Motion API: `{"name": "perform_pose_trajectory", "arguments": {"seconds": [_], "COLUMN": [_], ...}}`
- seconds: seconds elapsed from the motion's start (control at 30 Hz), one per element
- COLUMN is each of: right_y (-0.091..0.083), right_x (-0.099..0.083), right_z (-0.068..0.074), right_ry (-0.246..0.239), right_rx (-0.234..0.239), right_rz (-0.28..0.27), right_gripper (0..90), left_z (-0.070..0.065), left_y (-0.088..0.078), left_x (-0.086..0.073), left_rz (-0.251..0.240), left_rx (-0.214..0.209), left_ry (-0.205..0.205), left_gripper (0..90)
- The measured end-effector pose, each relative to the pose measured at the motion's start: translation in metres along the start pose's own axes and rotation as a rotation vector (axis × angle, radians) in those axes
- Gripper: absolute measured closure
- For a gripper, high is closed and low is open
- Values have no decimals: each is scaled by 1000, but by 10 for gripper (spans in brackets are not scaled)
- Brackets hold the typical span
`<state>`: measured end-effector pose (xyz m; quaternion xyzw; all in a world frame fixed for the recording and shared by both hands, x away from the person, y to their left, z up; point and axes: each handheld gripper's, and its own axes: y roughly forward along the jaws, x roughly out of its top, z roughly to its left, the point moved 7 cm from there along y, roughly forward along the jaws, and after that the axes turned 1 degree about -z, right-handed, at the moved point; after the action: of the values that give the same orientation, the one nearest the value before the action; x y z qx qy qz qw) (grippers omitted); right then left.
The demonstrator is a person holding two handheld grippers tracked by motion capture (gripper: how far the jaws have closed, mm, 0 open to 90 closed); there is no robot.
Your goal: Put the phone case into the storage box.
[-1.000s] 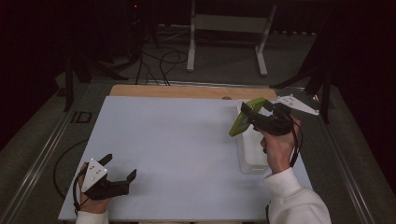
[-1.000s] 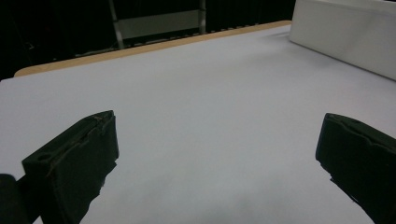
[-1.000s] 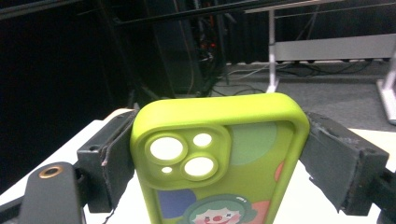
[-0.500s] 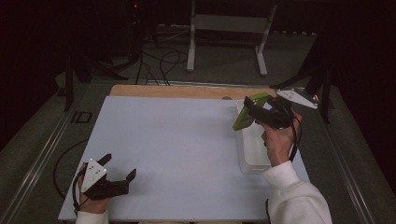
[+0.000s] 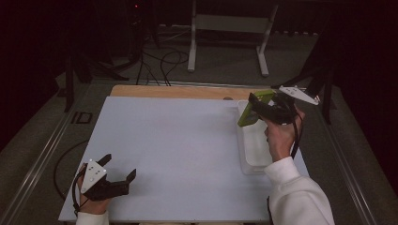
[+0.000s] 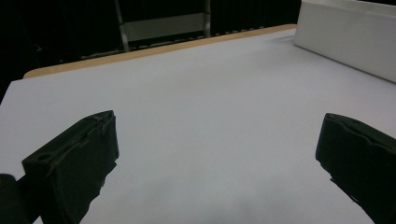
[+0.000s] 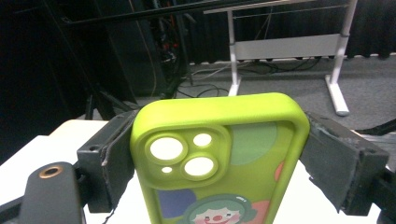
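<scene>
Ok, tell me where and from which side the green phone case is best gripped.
Across its two long side edges, as the right gripper already clamps the green phone case: those edges are straight, parallel and narrow enough for the jaws. Come from the case's bottom end, leaving the camera cut-outs clear.

One green phone case [image 5: 254, 108] is in the scene, and one white tray [image 5: 254, 149] sits on the single worktop [image 5: 178, 150]. Two grippers are out, the left gripper [image 5: 120, 169] and the right gripper [image 5: 256, 104], each with two fingers. One white metal stand [image 5: 230, 28] stands on the floor beyond.

Phone case [image 7: 219, 163]: lime green, clown print, coloured patches. Table [image 5: 178, 140]: pale grey-white, wooden far edge. Tray [image 5: 253, 150]: white.
</scene>
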<state>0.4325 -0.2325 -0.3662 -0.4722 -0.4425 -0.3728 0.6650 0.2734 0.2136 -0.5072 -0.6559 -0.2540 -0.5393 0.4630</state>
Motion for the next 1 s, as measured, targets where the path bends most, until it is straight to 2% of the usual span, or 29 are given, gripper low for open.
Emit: {"name": "perform_pose_trajectory", "arguments": {"seconds": [1.0], "right_y": [26], "right_x": [4], "right_z": [-23], "right_ry": [17], "right_rx": [-120], "right_rz": [7], "right_gripper": [163], "left_z": [2], "left_y": [-2], "left_x": [1], "left_rz": [-8], "left_rx": [8], "left_ry": [-5], "left_gripper": [0]}}
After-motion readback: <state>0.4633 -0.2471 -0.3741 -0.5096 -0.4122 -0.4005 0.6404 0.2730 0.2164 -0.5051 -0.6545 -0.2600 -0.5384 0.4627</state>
